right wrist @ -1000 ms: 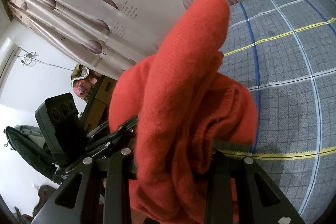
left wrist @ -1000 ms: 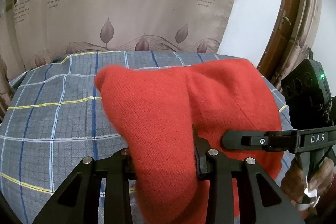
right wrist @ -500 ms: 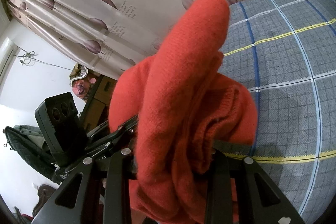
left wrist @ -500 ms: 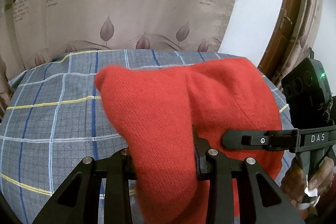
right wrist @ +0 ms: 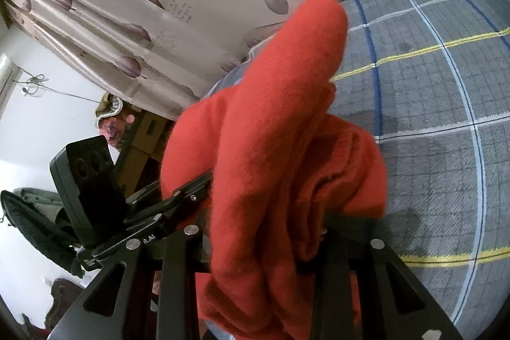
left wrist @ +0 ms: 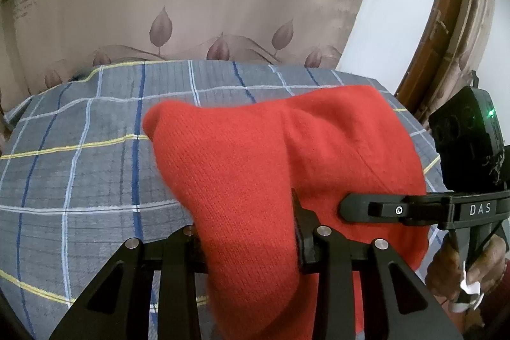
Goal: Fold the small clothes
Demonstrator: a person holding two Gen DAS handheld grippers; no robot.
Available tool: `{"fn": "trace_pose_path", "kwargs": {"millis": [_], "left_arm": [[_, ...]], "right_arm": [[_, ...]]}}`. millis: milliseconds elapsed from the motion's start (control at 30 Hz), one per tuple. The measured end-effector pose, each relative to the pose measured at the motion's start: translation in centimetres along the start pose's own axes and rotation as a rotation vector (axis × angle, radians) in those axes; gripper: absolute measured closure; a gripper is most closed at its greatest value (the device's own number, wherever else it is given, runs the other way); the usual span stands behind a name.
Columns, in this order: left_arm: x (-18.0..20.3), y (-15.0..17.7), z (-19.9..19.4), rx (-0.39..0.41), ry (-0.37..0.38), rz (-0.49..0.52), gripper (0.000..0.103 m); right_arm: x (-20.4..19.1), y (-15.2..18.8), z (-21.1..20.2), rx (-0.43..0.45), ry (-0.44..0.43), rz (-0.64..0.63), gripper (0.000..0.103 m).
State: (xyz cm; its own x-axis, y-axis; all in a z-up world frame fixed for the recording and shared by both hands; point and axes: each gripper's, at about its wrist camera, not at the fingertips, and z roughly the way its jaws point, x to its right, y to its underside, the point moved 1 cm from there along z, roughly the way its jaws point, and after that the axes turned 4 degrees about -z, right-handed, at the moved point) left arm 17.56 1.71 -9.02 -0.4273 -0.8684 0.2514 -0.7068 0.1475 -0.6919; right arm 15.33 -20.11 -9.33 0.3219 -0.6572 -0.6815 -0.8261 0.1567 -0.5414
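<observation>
A red knit garment (left wrist: 255, 155) hangs bunched above a bed with a grey plaid sheet (left wrist: 79, 174). My left gripper (left wrist: 248, 238) is shut on one fold of it, and the cloth hides the fingertips. In the right wrist view the same red garment (right wrist: 287, 104) rises in a thick roll between the fingers of my right gripper (right wrist: 264, 238), which is shut on it. The two tools stand close together. The right one's black housing (left wrist: 462, 145) shows at the right edge with a person's hand (left wrist: 471, 270) under it. The left one's housing (right wrist: 86, 180) shows at the left.
A beige curtain (left wrist: 191, 5) with leaf prints hangs behind the bed. A wooden door frame (left wrist: 446, 21) stands at the right. Dark clothing (right wrist: 28, 212) and a cardboard box (right wrist: 143, 148) lie off the bed's side. The plaid sheet (right wrist: 446, 148) stretches away to the right.
The left gripper has sunk a little toward the bed with the garment still in it. The right gripper and its roll of cloth look the same.
</observation>
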Motion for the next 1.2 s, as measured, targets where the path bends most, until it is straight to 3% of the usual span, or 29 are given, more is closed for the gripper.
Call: {"fn": "trace_pose_path", "kwargs": {"millis": [367, 767, 1200], "left_arm": [[-1.3, 0.6, 2.6, -0.017, -0.005, -0.010, 0.064], [-2.1, 1.9, 3.7, 0.012, -0.061, -0.008, 0.049], [-2.0, 2.8, 3.5, 0.067, -0.137, 0.004, 0.036]], "right_arm": [[2.7, -0.2, 1.6, -0.024, 0.003, -0.003, 0.073], [4.5, 0.5, 2.1, -0.039, 0.034, -0.050, 0.068], [3.9, 0.9, 1.8, -0.029, 0.152, -0.167, 0.058]]}}
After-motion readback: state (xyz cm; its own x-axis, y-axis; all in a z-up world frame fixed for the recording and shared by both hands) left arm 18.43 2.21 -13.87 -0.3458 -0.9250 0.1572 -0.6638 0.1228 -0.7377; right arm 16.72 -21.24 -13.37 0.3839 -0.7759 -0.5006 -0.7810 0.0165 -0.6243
